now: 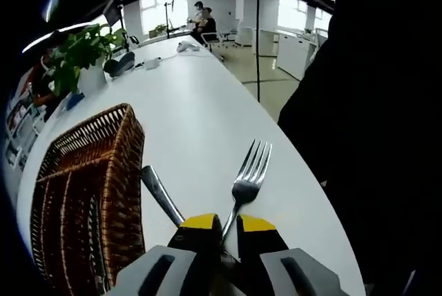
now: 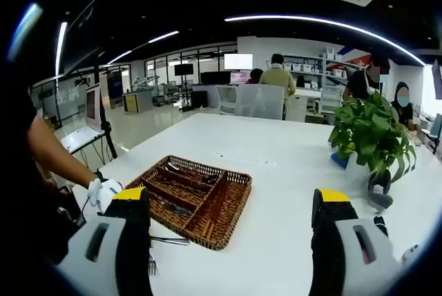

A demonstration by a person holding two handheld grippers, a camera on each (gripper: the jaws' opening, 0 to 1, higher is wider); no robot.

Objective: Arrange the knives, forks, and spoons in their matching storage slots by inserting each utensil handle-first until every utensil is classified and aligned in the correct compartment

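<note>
A steel fork (image 1: 247, 179) is pinched at its handle by the left gripper (image 1: 229, 230), tines pointing away over the white table (image 1: 200, 110). It looks light, rigid and slick, so a firm mid-handle hold suits. A wicker tray (image 1: 83, 172) lies just beside it. The right gripper (image 2: 231, 241) hangs above the table, jaws spread.
</note>
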